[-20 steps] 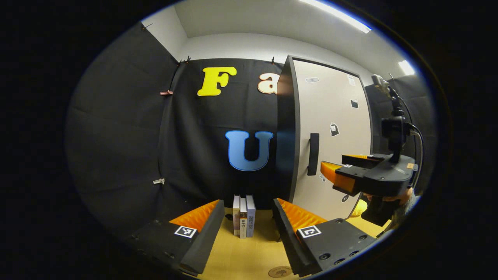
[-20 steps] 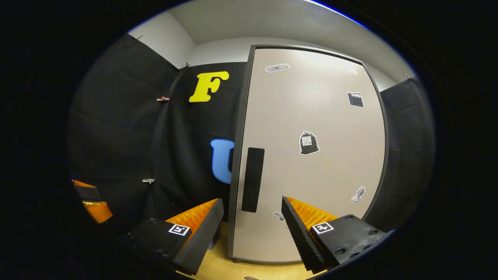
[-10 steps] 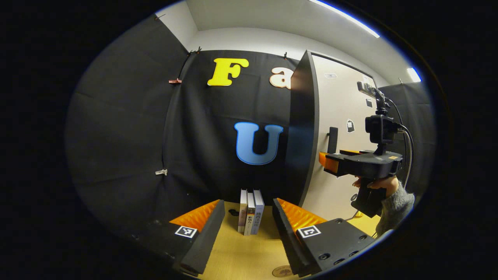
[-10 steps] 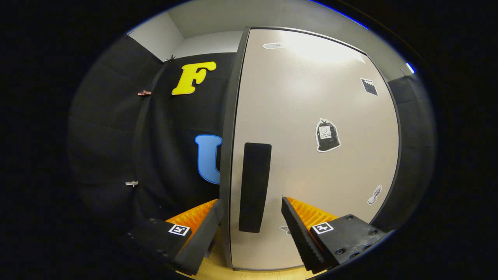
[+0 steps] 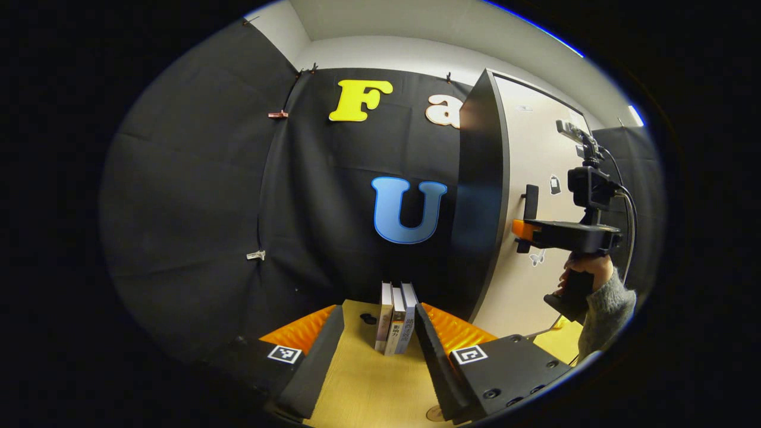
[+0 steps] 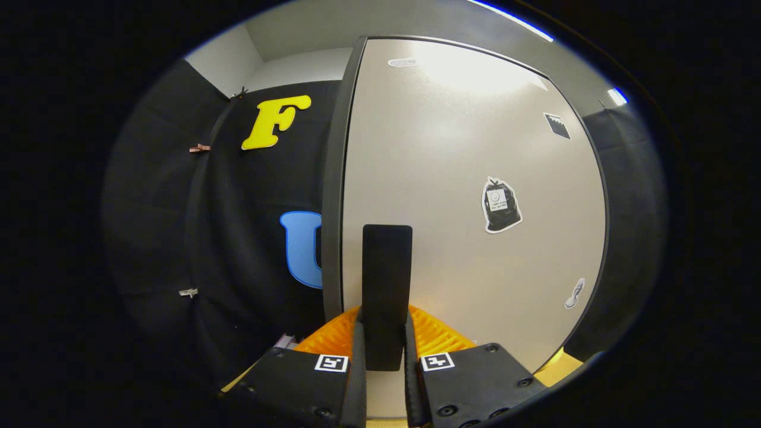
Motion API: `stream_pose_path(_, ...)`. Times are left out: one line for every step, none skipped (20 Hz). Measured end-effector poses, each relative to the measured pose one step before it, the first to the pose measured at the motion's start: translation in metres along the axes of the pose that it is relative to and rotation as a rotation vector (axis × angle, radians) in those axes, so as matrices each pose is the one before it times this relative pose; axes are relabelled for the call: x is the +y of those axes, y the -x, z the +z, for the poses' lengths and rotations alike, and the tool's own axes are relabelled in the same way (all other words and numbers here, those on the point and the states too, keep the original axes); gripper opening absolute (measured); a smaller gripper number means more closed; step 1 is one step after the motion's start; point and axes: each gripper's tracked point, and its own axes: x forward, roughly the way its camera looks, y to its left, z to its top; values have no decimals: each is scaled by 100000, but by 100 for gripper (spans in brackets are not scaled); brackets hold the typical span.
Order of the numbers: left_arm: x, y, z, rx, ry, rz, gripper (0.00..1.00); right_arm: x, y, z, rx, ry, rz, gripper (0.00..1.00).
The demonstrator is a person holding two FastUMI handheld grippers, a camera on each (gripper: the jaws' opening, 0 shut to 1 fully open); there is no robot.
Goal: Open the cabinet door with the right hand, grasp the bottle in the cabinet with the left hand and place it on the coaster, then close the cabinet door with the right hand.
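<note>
Right gripper view: handle [image 6: 386, 285] between hand-held gripper [image 6: 383, 356] fingers.

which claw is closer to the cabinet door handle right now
Right. The right claw is shut on the handle; the left claw hangs back over the table, by the books.

Books [image 5: 395, 326] on table [image 5: 368, 386], left of cabinet [image 5: 478, 202].

Right gripper view close, facing cabinet door [image 6: 469, 249]; left gripper view farther, oblique.
</note>
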Motion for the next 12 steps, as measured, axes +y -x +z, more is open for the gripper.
stream_pose_path(41, 119, 118, -186, -329, 48, 77, 73, 32, 61, 326, 1310, 321, 25)
stream_pose_path(65, 131, 30, -355, -376, 161, 77, 115, 171, -287, 2062, 699, 947, 21)
stream_pose_path(35, 149, 76, -218, -176, 126, 77, -13, -78, -41, 729, -1760, 592, 22)
stream_pose_path(-6, 156, -17, 21, -95, 20, 77, -1, 250, 166, -610, 107, 495, 7)
stream_pose_path(25, 48, 47, 155, -25, 69, 77, -160, 349, 63, 149, 1167, 394, 7)
stream_pose_path(-3, 48, -77, 92, 120, -105, 77, 129, 237, 54, 265, -279, 663, 7)
stream_pose_path(-227, 82, -33, 158, 185, -543, 77, 163, 506, 8, 347, -958, 1230, 7)
stream_pose_path(-243, 263, -96, 120, 104, -520, 77, 185, 638, 65, 297, -552, 1059, 7)
stream_pose_path(-166, 381, 74, -149, -32, -326, 77, -97, 333, 127, -316, 359, 811, 7)
stream_pose_path(-243, 533, -24, -325, -62, -184, 76, -49, 378, 52, 191, 316, 668, 7)
stream_pose_path(-235, 413, 86, -242, -27, -380, 76, 102, 609, 143, 158, 149, 788, 7)
stream_pose_path(-204, 295, -45, -138, -28, -432, 76, 65, 648, 172, 125, 40, 829, 7)
